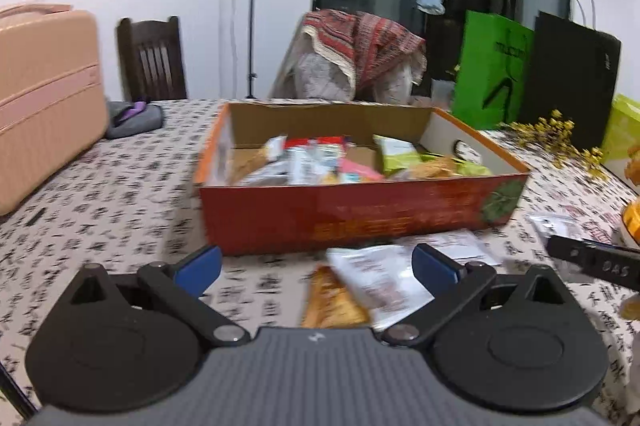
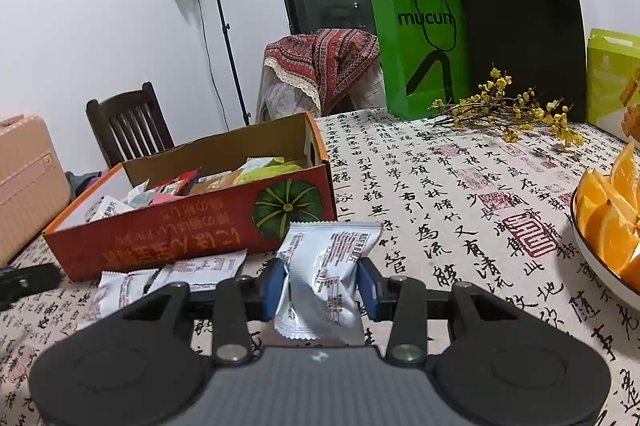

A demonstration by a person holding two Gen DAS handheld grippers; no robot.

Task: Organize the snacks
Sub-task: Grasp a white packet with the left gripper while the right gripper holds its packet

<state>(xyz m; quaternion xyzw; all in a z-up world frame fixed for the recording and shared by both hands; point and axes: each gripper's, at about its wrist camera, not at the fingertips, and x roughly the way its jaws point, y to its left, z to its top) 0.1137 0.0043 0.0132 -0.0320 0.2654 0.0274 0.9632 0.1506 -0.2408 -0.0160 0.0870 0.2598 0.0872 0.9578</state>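
Observation:
A red cardboard box (image 1: 352, 214) with several snack packets inside stands on the table; it also shows in the right wrist view (image 2: 180, 226). My left gripper (image 1: 316, 266) is open and empty, just in front of the box, over an orange packet (image 1: 332, 302) and a white packet (image 1: 380, 278) lying on the cloth. My right gripper (image 2: 322, 286) is shut on a pale blue snack packet (image 2: 328, 266), held above the table right of the box. Two white packets (image 2: 168, 274) lie in front of the box. The right gripper's arm shows in the left wrist view (image 1: 596, 262).
A bowl of orange slices (image 2: 608, 222) sits at the right. Yellow flower sprigs (image 2: 508, 106), a green bag (image 2: 424, 50) and a black bag (image 2: 520, 34) stand at the back. A pink suitcase (image 1: 44, 98) is at the left, a chair (image 1: 152, 58) behind.

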